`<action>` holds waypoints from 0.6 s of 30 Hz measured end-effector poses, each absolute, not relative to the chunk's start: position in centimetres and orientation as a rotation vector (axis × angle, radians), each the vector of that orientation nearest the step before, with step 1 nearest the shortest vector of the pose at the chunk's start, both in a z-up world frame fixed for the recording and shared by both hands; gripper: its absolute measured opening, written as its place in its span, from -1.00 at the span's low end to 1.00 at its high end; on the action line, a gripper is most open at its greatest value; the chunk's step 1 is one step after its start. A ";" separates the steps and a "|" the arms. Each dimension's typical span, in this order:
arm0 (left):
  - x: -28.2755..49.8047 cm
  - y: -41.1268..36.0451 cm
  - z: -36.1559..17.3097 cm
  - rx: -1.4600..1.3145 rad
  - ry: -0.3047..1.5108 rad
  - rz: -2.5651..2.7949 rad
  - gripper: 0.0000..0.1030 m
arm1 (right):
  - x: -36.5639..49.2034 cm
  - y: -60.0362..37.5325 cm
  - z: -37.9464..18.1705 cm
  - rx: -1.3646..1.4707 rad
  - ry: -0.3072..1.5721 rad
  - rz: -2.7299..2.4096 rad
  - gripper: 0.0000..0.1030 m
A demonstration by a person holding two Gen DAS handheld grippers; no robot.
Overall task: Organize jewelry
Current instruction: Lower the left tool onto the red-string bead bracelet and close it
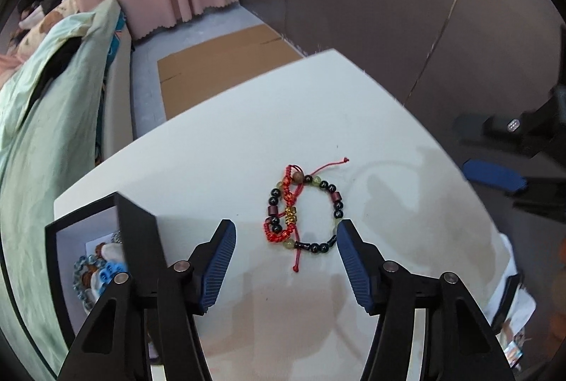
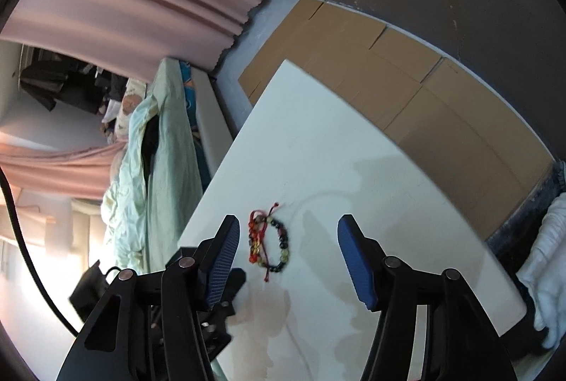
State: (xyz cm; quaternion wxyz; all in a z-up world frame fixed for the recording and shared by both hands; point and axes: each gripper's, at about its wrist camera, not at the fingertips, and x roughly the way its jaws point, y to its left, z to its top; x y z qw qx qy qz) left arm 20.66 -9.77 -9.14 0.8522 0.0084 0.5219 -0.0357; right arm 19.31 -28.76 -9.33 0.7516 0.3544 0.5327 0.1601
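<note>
Both your left gripper (image 1: 286, 229) and right gripper (image 2: 288, 225) are spread wide and empty above the beaded bracelet (image 1: 306, 214) and red cord bracelet (image 1: 286, 214) lying overlapped on the white table (image 1: 212, 147), while the black box (image 1: 106, 239) at your left holds blue beads (image 1: 88, 271).

The left gripper (image 1: 286, 232) is hovering with jaws spread over the beaded bracelet (image 1: 311, 211) and red cord bracelet (image 1: 288, 214) lying tangled together on the white table (image 1: 212, 151), beside the black box (image 1: 138, 232).
</note>
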 end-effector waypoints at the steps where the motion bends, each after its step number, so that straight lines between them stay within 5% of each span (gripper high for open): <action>1: 20.9 -10.0 -9.5 0.031 1.106 -0.069 0.18 | 19.4 -28.9 -9.4 0.786 1.164 0.348 0.16; 12: 22.6 -9.5 -11.8 -0.001 1.131 -0.064 -0.21 | 19.9 -28.7 -9.9 0.828 1.184 0.359 0.16; 18: 22.3 -9.5 -11.4 -0.007 1.135 -0.092 -0.84 | 19.9 -27.9 -10.0 0.810 1.194 0.380 0.16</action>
